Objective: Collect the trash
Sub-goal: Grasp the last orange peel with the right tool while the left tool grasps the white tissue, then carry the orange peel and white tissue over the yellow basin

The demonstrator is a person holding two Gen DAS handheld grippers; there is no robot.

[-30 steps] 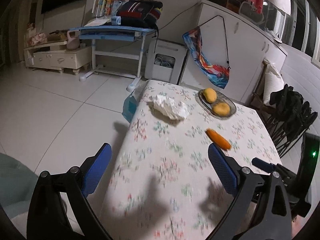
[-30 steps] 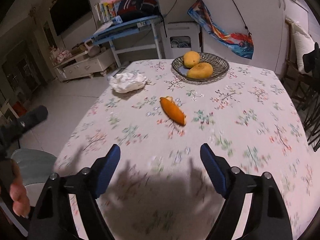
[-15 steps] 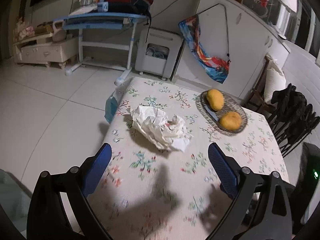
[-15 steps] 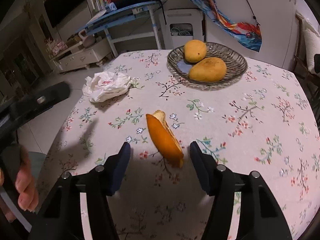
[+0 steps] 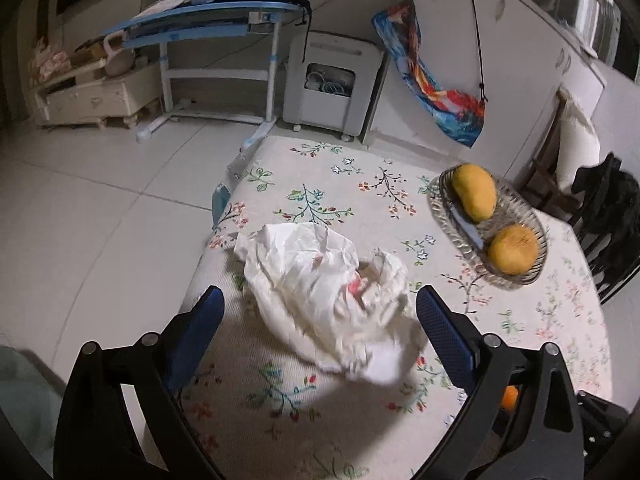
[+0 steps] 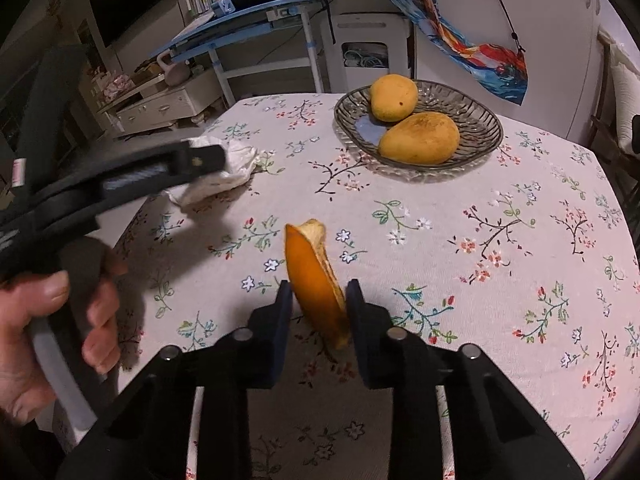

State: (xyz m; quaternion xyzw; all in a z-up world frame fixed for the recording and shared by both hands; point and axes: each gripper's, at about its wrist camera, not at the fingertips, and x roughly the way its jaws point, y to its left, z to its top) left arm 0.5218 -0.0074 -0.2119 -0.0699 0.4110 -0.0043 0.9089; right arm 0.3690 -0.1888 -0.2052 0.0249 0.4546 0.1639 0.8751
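A crumpled white paper wad (image 5: pixel 332 292) lies near the left edge of the floral tablecloth (image 5: pixel 344 176). My left gripper (image 5: pixel 320 316) is open, its blue pads on either side of the wad. In the right wrist view the wad (image 6: pixel 224 176) shows partly hidden behind the left gripper's body. An orange mango peel (image 6: pixel 316 284) lies on the cloth between the right gripper's fingers. My right gripper (image 6: pixel 318 300) is shut on the peel, pads touching its sides.
A glass dish (image 6: pixel 472 112) with two mangoes (image 6: pixel 420 138) stands at the far right of the table (image 6: pixel 520 280). Beyond are a blue desk (image 5: pixel 208 24), a white appliance (image 5: pixel 332 84) and chairs with dark clothes (image 5: pixel 608 204).
My left gripper moved forward until the paper wad sits between its open fingers. My right gripper advanced onto the peel and closed on it.
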